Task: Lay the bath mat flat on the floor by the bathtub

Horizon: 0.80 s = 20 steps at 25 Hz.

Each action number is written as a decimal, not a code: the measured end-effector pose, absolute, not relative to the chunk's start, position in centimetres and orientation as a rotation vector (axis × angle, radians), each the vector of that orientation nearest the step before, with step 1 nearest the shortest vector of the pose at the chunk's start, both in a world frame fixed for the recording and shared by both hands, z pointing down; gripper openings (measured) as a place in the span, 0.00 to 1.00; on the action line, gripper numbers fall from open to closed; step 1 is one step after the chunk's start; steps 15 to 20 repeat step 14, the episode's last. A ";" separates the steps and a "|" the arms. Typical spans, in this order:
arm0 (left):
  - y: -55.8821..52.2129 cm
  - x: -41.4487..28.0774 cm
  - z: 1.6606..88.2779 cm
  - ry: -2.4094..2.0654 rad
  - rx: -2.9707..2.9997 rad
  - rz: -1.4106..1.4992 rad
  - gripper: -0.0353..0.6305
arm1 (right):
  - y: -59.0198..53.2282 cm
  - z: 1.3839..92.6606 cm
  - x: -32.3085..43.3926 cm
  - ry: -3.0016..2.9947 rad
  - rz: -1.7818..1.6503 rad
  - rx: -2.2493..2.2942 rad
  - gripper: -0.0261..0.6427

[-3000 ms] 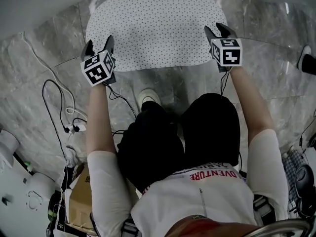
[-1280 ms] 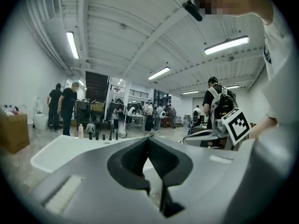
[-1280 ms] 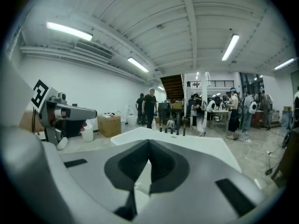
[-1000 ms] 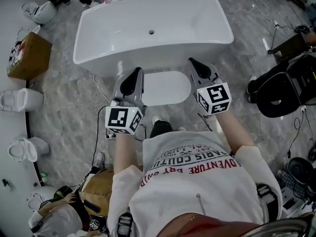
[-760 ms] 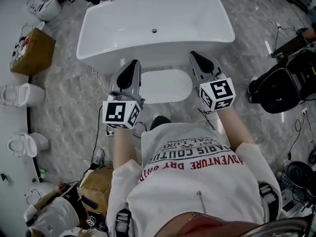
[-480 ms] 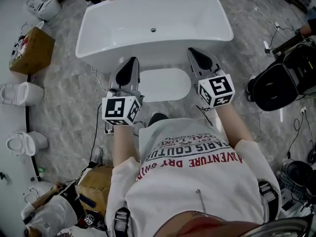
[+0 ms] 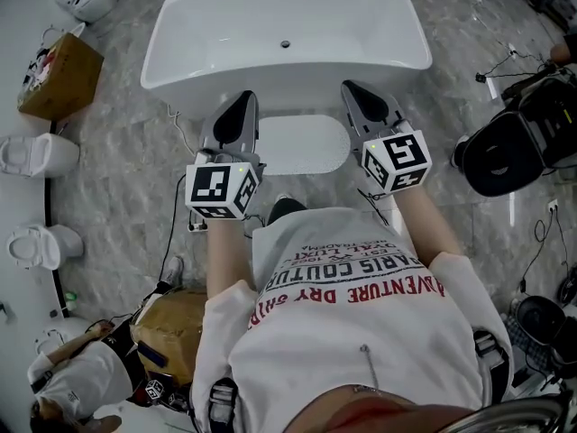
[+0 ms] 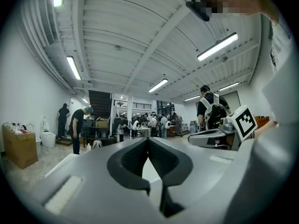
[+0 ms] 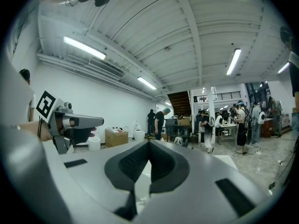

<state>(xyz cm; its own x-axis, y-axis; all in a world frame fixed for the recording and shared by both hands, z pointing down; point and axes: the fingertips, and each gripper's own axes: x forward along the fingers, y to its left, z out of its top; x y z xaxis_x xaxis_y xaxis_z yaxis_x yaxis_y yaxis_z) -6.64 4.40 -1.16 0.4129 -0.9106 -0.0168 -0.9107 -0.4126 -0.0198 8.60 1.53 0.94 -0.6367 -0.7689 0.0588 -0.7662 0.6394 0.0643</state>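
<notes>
Seen from above. At centre left, left hand-held gripper [image 7: 245, 99], clenched on nothing, lifted off the floor [image 7: 126, 152]. In the middle, white bath mat [image 7: 302, 142] flat on grey marble, just below the white bathtub [image 7: 279, 34] at top centre. At centre right, right hand-held gripper [image 7: 352, 88], likewise clenched and empty.

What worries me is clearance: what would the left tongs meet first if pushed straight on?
Nothing close, it seems: the left tongs, shut and empty, point roughly level, above the bathtub, toward far-off people; depth is unclear.
</notes>
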 end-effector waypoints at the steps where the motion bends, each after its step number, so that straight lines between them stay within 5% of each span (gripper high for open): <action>1: 4.3 -6.4 -1.2 1.684 -2.620 -0.006 0.07 | 1.4 0.9 8.7 -2.777 -0.038 1.301 0.05; 20: 4.5 -5.6 -0.4 1.729 -2.630 -0.065 0.07 | 1.8 1.5 9.5 -2.756 -0.081 1.255 0.05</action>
